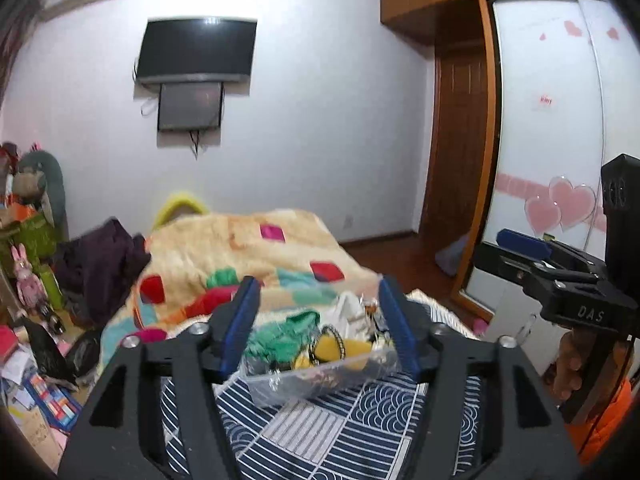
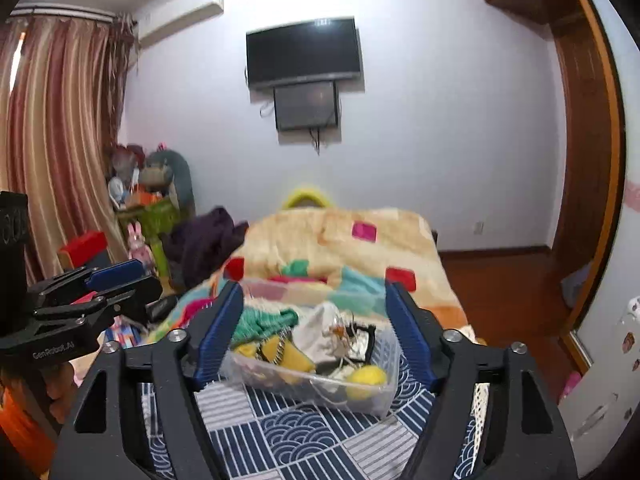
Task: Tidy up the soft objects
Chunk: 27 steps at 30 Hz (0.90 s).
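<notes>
A clear plastic bin (image 1: 320, 378) (image 2: 320, 388) sits on the blue-and-white patterned bedding (image 1: 340, 428) (image 2: 304, 436). It holds a green knit cloth (image 1: 280, 332) (image 2: 260, 320), yellow soft pieces (image 1: 356, 350) (image 2: 366, 378) and a white cloth (image 2: 320, 330). My left gripper (image 1: 318, 328) is open and empty, raised in front of the bin. My right gripper (image 2: 314, 332) is open and empty, also raised before the bin. Each gripper shows at the edge of the other's view.
A patchwork fleece blanket (image 1: 248, 256) (image 2: 340, 240) covers the bed beyond the bin. A dark purple garment (image 1: 104, 264) (image 2: 204, 240) lies at its left. Toys and clutter (image 1: 28, 240) fill the left floor. A wardrobe (image 1: 552, 120) stands right.
</notes>
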### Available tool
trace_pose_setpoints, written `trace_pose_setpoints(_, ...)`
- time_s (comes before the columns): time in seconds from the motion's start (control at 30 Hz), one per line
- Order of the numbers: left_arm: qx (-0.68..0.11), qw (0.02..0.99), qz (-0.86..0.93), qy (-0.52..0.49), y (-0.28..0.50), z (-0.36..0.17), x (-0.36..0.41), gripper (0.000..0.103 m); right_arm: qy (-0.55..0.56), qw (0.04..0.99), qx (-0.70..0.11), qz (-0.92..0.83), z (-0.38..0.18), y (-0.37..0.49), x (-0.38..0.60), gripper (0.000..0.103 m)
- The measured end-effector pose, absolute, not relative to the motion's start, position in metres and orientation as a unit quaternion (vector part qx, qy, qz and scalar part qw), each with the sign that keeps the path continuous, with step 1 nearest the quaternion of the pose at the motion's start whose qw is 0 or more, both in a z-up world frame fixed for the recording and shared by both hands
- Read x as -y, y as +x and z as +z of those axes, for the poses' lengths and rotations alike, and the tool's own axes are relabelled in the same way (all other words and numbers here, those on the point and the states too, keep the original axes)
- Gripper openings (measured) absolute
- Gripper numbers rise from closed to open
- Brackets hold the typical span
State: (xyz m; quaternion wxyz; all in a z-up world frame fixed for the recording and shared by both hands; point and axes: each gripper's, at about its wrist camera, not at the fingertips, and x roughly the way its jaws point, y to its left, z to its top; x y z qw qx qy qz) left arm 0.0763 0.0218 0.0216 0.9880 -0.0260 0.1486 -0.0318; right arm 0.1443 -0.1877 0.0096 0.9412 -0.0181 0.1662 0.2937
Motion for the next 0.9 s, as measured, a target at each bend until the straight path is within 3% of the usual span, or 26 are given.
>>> trace_pose_setpoints(0.07,-0.131,0.991,-0.03,-0.023,0.067,0.029,-0.019,0.078,-0.014,0.945,-0.149,0.291,0.015,0.137,0.189,0.083)
trace_pose_setpoints(0.27,-0.105,0.994,-0.023,-0.021,0.051,0.039,-0.016,0.1,-0.004,0.951,-0.124,0.284,0.023,0.125,0.191,0.093)
trace_pose_setpoints(0.37,-0.096,0.995,-0.02,-0.025,0.044,0.042,-0.017,0.103,0.001,0.953,-0.114,0.279,0.023,0.121,0.19,0.103)
trace_pose_setpoints(0.9,-0.098,0.995,-0.011,-0.034,0.039,0.042,-0.019,0.103,0.02,0.952,-0.105,0.286,0.023,0.104,0.198,0.103)
